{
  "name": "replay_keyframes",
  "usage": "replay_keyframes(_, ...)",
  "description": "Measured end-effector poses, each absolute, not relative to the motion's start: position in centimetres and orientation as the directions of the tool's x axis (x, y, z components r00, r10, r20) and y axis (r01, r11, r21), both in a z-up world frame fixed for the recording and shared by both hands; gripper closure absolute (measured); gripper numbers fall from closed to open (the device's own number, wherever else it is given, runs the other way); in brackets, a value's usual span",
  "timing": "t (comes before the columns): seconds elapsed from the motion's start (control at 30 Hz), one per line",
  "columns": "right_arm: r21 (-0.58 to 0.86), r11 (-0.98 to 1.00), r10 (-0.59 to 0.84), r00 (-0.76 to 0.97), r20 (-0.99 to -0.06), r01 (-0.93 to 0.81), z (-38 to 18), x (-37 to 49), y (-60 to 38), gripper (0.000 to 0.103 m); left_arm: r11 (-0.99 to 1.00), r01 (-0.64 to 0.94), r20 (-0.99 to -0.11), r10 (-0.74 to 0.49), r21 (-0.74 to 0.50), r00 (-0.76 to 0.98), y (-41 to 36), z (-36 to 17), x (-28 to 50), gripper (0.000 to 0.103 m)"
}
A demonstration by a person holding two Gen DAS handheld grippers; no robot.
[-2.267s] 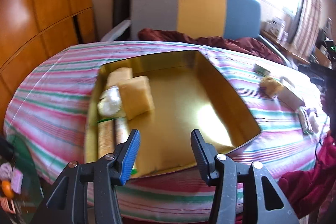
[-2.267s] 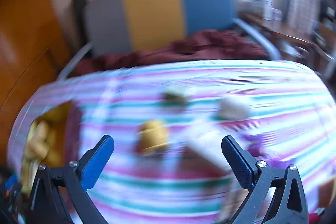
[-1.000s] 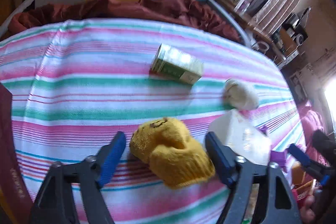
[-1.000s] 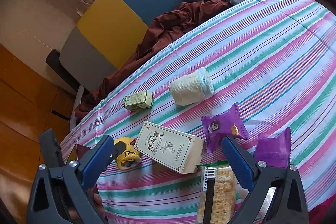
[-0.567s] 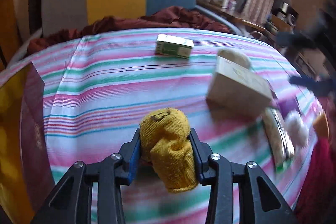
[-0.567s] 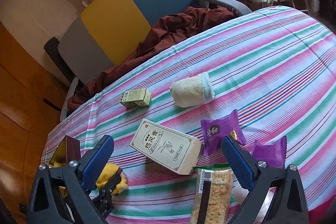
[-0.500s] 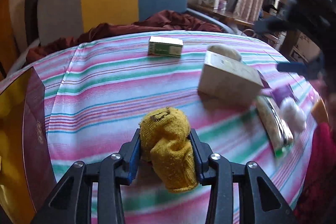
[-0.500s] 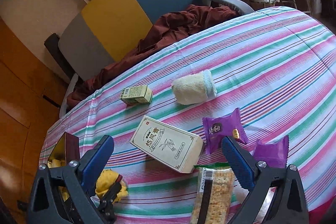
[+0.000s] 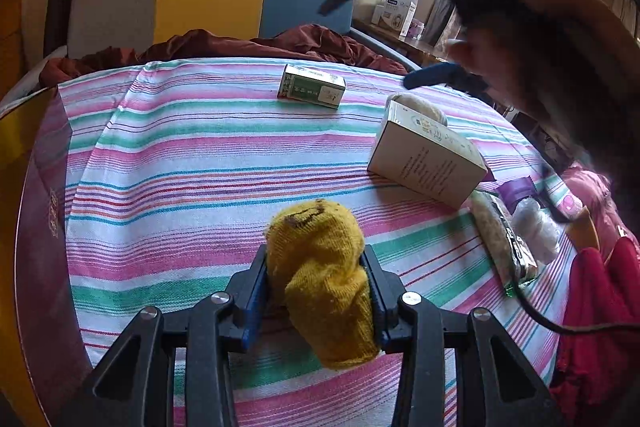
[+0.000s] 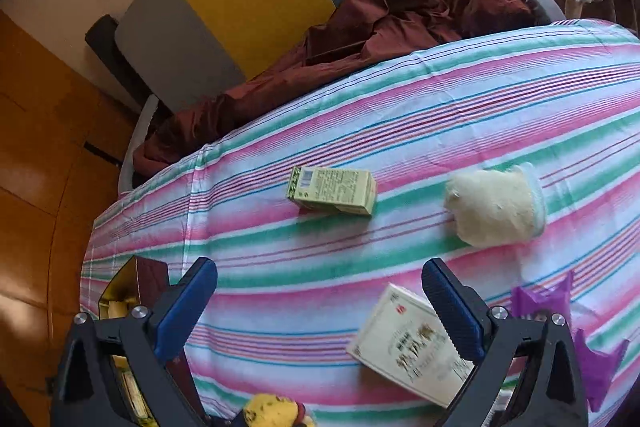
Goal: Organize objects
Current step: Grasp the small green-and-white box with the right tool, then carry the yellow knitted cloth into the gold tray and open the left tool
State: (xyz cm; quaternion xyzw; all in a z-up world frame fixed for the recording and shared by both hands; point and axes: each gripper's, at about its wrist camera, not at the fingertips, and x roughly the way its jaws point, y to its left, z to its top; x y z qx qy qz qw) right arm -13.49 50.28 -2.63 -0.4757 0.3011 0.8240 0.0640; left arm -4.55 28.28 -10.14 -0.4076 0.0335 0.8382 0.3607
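Knitted yellow sock (image 9: pixel 320 267) pinched soft in left gripper (image 9: pixel 316 291), liable to sag free before reaching box (image 9: pixel 24 187) leftward; right gripper (image 10: pixel 320 303) wide, empty.

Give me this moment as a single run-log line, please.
left gripper: shut on yellow sock | right gripper: open, empty, above striped tablecloth | green box, white box: on cloth
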Motion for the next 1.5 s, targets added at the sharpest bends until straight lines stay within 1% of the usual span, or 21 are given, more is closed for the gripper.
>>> replay_keyframes(0.17, 0.363, -0.800, -0.117, -0.468, -0.876, -0.477, -4.6, -18.9, 49.9, 0.000, -0.725, -0.625, -0.694, 0.609, -0.290, -0.384, 27.8, -10.4, -5.0, 0.060)
replay_keyframes(0.33, 0.268, -0.822, -0.055, -0.398, -0.916, -0.502, -6.6, -22.1, 49.1, 0.000, -0.717, -0.623, -0.686, 0.625, -0.313, -0.374, 27.8, -10.5, -5.2, 0.060)
replay_keyframes(0.4, 0.203, -0.837, -0.007, -0.360, -0.933, -0.509, -7.4, -23.0, 48.7, 0.000, -0.715, -0.622, -0.683, 0.629, -0.320, -0.371, 27.7, -10.6, -5.3, 0.060)
replay_keyframes(0.43, 0.170, -0.848, 0.014, -0.341, -0.940, -0.503, -7.9, -23.3, 48.4, 0.005, -0.714, -0.621, -0.682, 0.631, -0.323, -0.370, 27.7, -10.6, -5.3, 0.060)
replay_keyframes(0.47, 0.150, -0.862, 0.016, -0.323, -0.946, -0.485, -8.4, -23.5, 48.1, 0.028, -0.714, -0.621, -0.681, 0.631, -0.324, -0.371, 27.7, -10.6, -5.3, 0.060)
replay_keyframes(0.5, 0.123, -0.877, 0.027, -0.302, -0.953, -0.465, -8.8, -23.7, 47.7, 0.031, -0.714, -0.621, -0.681, 0.631, -0.323, -0.371, 27.7, -10.6, -5.3, 0.060)
replay_keyframes(0.57, 0.087, -0.902, 0.057, -0.317, -0.947, -0.422, -8.2, -23.2, 46.9, 0.030, -0.714, -0.621, -0.681, 0.631, -0.323, -0.372, 27.7, -10.7, -5.3, 0.059)
replay_keyframes(0.7, 0.126, -0.946, 0.004, -0.396, -0.918, -0.300, -5.5, -20.7, 44.9, 0.029, -0.718, -0.623, -0.683, 0.624, -0.311, -0.379, 27.9, -10.7, -5.3, 0.058)
replay_keyframes(0.83, 0.190, -0.963, -0.086, -0.451, -0.889, -0.193, -3.1, -16.3, 43.4, 0.029, -0.722, -0.625, -0.685, 0.618, -0.299, -0.386, 28.1, -10.8, -5.5, 0.058)
replay_keyframes(0.93, 0.234, -0.959, -0.130, -0.491, -0.861, -0.158, -1.8, -12.0, 43.2, 0.029, -0.724, -0.626, -0.687, 0.613, -0.289, -0.392, 28.1, -10.7, -5.4, 0.058)
replay_keyframes(1.03, 0.255, -0.953, -0.137, -0.519, -0.844, -0.163, -1.0, -8.0, 43.3, 0.028, -0.727, -0.627, -0.689, 0.608, -0.281, -0.396, 28.2, -10.8, -5.5, 0.058)
replay_keyframes(1.13, 0.257, -0.950, -0.139, -0.498, -0.856, -0.178, -1.6, -4.4, 43.9, 0.028, -0.729, -0.628, -0.691, 0.602, -0.272, -0.400, 28.3, -10.8, -5.4, 0.058)
replay_keyframes(1.27, 0.186, -0.959, -0.085, -0.411, -0.908, -0.213, -4.3, -1.2, 43.8, 0.028, -0.731, -0.628, -0.693, 0.598, -0.267, -0.402, 28.4, -10.8, -5.2, 0.058)
replay_keyframes(1.4, 0.193, -0.961, -0.113, -0.356, -0.928, -0.200, -7.2, -0.4, 43.4, 0.028, -0.735, -0.629, -0.697, 0.590, -0.254, -0.407, 28.6, -10.8, -5.2, 0.058)
replay_keyframes(1.5, 0.174, -0.962, -0.103, -0.310, -0.945, -0.212, -8.8, -1.1, 43.6, 0.026, -0.737, -0.630, -0.701, 0.582, -0.242, -0.412, 28.9, -10.7, -5.0, 0.058)
